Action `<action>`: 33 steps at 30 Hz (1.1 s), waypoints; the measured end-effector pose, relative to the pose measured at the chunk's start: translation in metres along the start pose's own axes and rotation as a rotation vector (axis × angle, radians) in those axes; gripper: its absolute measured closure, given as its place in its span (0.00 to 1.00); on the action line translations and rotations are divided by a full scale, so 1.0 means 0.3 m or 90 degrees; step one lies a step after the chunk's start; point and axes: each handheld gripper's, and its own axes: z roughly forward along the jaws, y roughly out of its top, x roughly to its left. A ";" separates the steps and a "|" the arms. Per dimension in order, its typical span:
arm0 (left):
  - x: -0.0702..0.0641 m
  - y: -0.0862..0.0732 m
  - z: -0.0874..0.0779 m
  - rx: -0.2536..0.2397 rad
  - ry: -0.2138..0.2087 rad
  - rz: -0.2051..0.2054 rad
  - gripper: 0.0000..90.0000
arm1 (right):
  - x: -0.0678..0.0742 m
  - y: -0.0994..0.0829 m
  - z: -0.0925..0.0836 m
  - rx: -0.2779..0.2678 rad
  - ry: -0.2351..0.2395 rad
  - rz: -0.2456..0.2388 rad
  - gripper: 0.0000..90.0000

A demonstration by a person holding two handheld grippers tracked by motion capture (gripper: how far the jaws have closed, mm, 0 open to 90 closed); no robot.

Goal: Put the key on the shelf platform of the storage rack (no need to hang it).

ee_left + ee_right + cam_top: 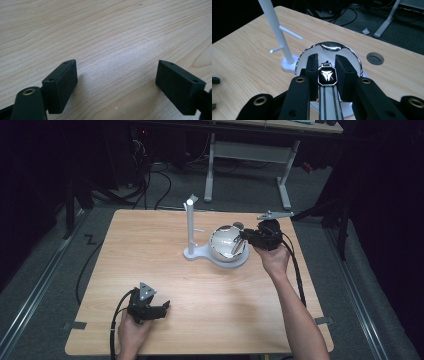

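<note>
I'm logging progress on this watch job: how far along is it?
Done: the right tool is shut on the watch, gripping it at its dark face. In hand: the watch is held over the shiny bowl on the white stand's base. Left: the stand's pegs are bare, so hanging it there is probably still to come. The left tool rests open on the table.

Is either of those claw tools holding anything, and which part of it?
The right gripper clamps a wristwatch by the sides of its case, over the shiny bowl. The left gripper is open, holding nothing.

watches: 1 (327,76) | bowls: 1 (220,251) | white stands: 1 (190,227) | grippers: 2 (162,309) (243,234)
</note>
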 end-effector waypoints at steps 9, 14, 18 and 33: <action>-0.002 0.000 -0.001 0.004 0.001 -0.005 0.20 | -0.010 -0.006 0.057 0.008 0.001 0.010 0.83; -0.003 -0.001 -0.005 0.011 -0.001 -0.010 0.20 | -0.015 -0.022 0.124 0.017 0.015 0.006 0.83; -0.005 -0.001 -0.005 0.011 0.002 -0.018 0.20 | -0.015 -0.034 0.186 0.031 0.019 0.011 0.83; 0.000 0.003 -0.003 0.005 -0.002 -0.006 0.22 | -0.058 -0.087 0.279 0.069 -0.004 0.035 0.64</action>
